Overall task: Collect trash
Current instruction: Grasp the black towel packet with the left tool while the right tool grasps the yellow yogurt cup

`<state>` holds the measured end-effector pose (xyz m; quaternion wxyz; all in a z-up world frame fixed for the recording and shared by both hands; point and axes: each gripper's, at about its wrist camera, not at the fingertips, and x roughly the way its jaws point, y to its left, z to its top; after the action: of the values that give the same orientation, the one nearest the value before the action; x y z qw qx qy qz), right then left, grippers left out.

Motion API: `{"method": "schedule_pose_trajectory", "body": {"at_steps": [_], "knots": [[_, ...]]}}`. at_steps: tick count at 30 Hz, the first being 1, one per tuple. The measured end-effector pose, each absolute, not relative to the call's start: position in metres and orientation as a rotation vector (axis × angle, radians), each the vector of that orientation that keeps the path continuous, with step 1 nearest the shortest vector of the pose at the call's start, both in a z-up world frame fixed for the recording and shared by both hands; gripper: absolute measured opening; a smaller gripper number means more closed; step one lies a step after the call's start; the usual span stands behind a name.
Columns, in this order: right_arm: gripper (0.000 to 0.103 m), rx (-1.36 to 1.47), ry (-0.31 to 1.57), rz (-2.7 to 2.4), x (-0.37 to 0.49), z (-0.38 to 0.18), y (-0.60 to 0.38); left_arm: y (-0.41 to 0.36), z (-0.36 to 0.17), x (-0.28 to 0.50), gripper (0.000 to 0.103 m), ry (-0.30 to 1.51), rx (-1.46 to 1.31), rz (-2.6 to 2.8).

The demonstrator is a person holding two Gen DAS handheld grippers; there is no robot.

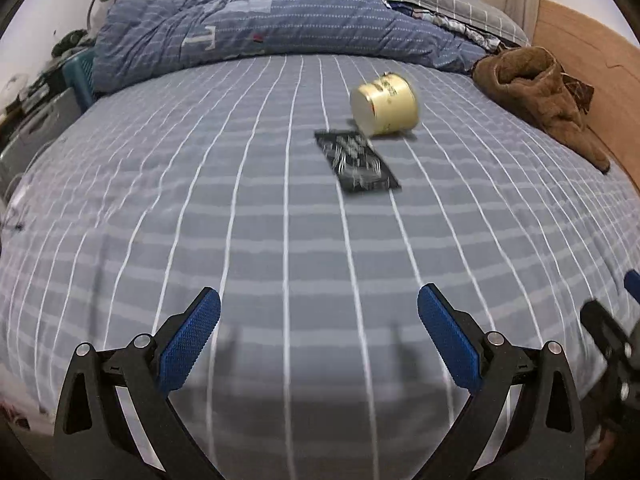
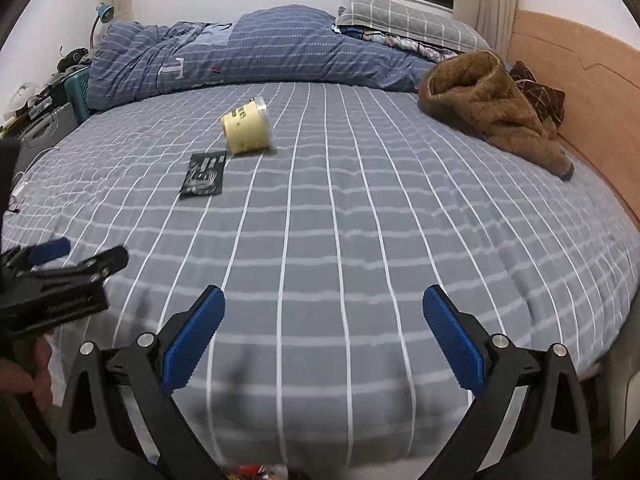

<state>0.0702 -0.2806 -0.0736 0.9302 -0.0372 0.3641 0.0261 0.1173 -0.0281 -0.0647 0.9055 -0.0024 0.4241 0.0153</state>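
Note:
A pale yellow cup (image 1: pixel 386 105) lies on its side on the grey checked bed sheet (image 1: pixel 260 240), with a flat black wrapper (image 1: pixel 356 161) just in front of it. Both also show in the right wrist view, the cup (image 2: pixel 248 128) and the wrapper (image 2: pixel 203 175). My left gripper (image 1: pixel 319 306) is open and empty near the bed's front edge, well short of the trash. My right gripper (image 2: pixel 324 304) is open and empty, also near the front edge. The left gripper shows at the left of the right wrist view (image 2: pixel 72 264).
A rumpled blue quilt (image 1: pixel 260 28) and a grey pillow (image 2: pixel 404 20) lie at the back. A brown fleece garment (image 2: pixel 492 104) lies at the right by the wooden headboard (image 2: pixel 580 92). A cluttered bedside stand (image 1: pixel 44 92) stands at the left.

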Motion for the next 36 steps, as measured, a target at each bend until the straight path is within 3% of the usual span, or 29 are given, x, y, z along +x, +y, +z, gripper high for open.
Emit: {"method": "schedule_pose_trajectory", "body": {"at_steps": [15, 17, 19, 21, 24, 26, 31, 36], "knots": [[0.095, -0.08, 0.757, 0.039, 0.163, -0.088, -0.298, -0.045, -0.089, 0.257, 0.095, 0.882, -0.008, 0.056], [0.095, -0.077, 0.764, 0.037, 0.169, -0.09, -0.299, -0.048, -0.097, 0.267, 0.09, 0.903, -0.017, 0.053], [0.095, -0.072, 0.768, 0.038, 0.173, -0.091, -0.299, -0.05, -0.104, 0.274, 0.079, 0.929, -0.023, 0.04], [0.095, -0.072, 0.771, 0.04, 0.176, -0.092, -0.298, -0.052, -0.107, 0.279, 0.075, 0.929, -0.02, 0.038], [0.095, -0.088, 0.772, 0.044, 0.18, -0.094, -0.293, -0.054, -0.109, 0.283, 0.052, 0.93, -0.003, 0.036], [0.095, -0.097, 0.772, 0.051, 0.184, -0.096, -0.289, -0.054, -0.109, 0.283, 0.046, 0.928, 0.003, 0.027], [0.095, -0.126, 0.747, 0.082, 0.197, -0.096, -0.27, -0.044, -0.104, 0.282, 0.035, 0.924, -0.002, -0.004], [0.095, -0.172, 0.688, 0.146, 0.23, -0.084, -0.232, -0.014, -0.095, 0.28, 0.034, 0.896, 0.017, 0.008]]}}
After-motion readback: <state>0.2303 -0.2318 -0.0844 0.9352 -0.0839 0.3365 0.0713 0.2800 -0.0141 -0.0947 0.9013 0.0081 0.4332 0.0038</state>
